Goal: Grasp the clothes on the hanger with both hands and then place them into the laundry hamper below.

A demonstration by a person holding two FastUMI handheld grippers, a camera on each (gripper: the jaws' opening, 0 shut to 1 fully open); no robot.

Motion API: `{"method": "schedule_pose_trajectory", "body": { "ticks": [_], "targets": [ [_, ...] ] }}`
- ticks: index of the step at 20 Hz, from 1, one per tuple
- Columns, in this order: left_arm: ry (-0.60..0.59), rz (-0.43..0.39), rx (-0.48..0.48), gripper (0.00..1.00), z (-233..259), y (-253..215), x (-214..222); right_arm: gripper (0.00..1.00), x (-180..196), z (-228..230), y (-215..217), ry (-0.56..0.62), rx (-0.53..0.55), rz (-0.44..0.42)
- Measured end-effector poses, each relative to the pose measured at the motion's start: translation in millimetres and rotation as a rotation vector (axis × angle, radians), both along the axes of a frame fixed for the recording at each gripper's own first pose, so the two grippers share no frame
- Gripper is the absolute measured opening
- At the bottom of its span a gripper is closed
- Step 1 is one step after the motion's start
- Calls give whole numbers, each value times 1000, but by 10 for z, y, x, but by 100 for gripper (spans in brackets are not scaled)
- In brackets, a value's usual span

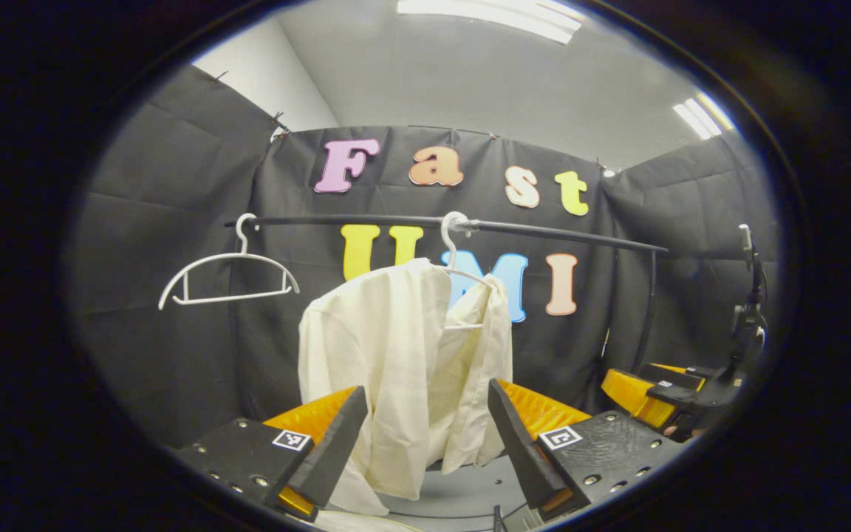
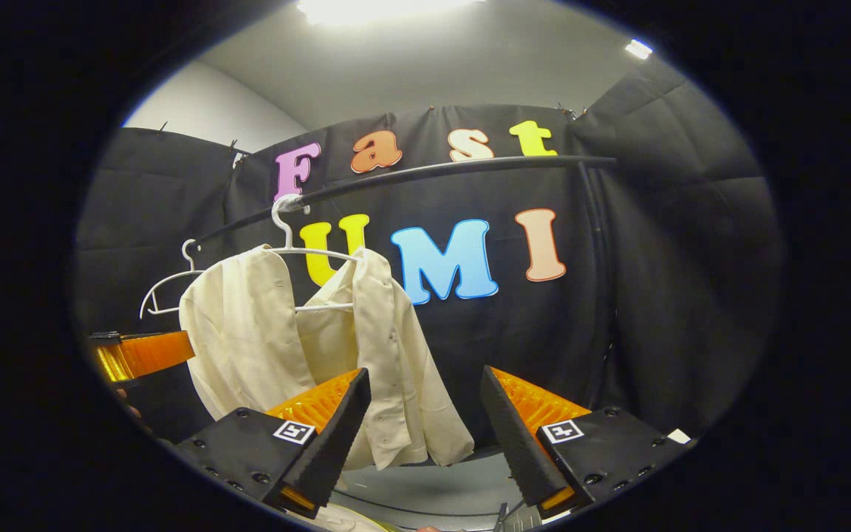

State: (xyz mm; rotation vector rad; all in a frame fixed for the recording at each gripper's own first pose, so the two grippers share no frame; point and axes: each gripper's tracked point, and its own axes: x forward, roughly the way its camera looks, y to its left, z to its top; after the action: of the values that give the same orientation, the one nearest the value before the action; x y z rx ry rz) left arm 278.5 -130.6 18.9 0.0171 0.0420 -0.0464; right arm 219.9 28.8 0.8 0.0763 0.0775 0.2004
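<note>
the approach step, by the look of it: a cream shirt (image 1: 403,369) hangs on a white hanger (image 1: 462,273) from the rail (image 1: 544,230), ungrasped. both the left gripper (image 1: 425,436) and right gripper (image 2: 425,428) gape wide, holding nothing. next, each should close on a shoulder. the hamper below is cut off; i can't place it.

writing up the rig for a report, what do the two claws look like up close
Both look alike. The left claw and the right claw each have two black wedge-shaped fingers with ribbed orange backs, mounted on black blocks with silver screws. Each block carries a small square black-and-white marker.
</note>
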Motion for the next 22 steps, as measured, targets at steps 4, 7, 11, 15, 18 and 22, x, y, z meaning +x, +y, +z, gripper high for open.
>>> {"method": "schedule_pose_trajectory", "body": {
  "ticks": [4, 7, 11, 15, 18, 22],
  "targets": [
    [26, 57, 25, 96, -140, -28, 496, 95, 411, -95, 257, 38, 28, 85],
    [46, 136, 25, 95, -269, 11, 804, 96, 706, -133, 352, 40, 17, 127],
    [52, 235, 4, 96, -379, 21, 1217, 96, 985, -305, 339, 69, 8, 147],
    [57, 308, 6, 96, -419, 79, 1512, 96, 1188, -494, 293, 121, 31, 167],
    [57, 352, 47, 95, -446, 130, 1661, 92, 1260, -562, 254, 133, 29, 184],
    [56, 400, 82, 96, -496, 202, 1760, 98, 1384, -667, 300, 152, 36, 215]
  ]
}}
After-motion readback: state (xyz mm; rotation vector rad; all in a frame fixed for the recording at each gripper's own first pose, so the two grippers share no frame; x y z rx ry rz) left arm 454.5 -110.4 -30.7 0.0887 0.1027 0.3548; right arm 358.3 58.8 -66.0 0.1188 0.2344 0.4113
